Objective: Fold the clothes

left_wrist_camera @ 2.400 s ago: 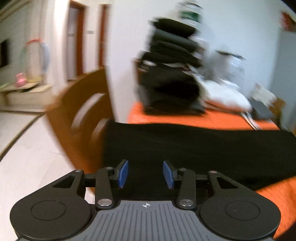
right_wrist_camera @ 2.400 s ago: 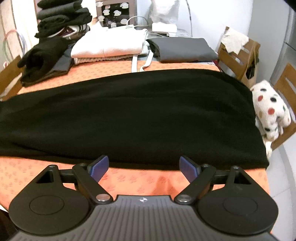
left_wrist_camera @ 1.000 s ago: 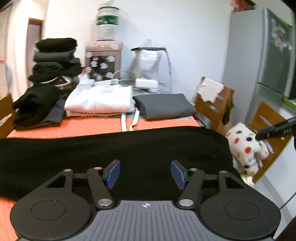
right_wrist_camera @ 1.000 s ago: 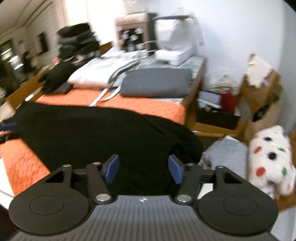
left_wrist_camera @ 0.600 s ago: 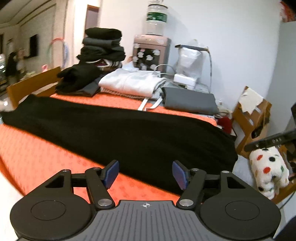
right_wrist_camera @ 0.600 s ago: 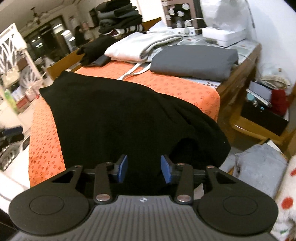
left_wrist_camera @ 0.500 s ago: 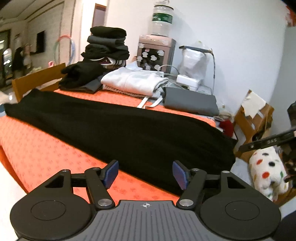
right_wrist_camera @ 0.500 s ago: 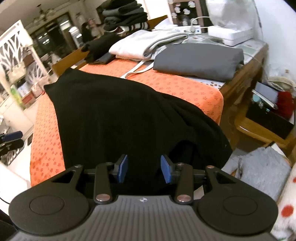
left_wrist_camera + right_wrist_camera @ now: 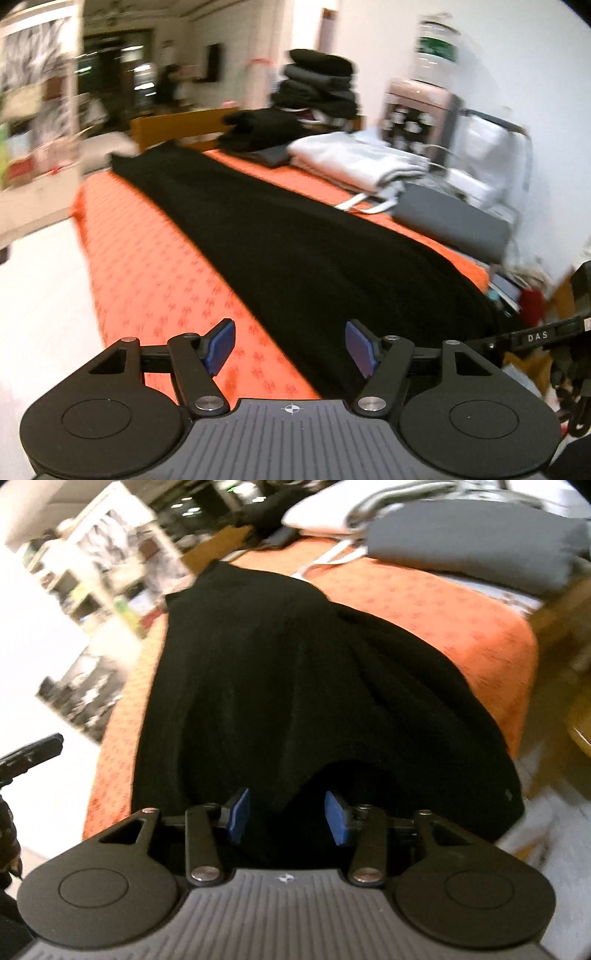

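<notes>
Left gripper (image 9: 290, 347): jaws wide apart, empty, over the near edge of the black garment (image 9: 295, 251).
Right gripper (image 9: 282, 821): jaws opening, pads clear of the cloth at the garment's end.
Garment: spread lengthwise on the orange tablecloth (image 9: 155, 266).
Far side: folded grey cloth (image 9: 450, 225), white bundle (image 9: 354, 162), dark stack (image 9: 317, 85).

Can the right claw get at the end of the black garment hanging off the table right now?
Probably yes. The right claw is just in front of the black garment's draped end, its jaws opening, with nothing between them and the cloth.
</notes>
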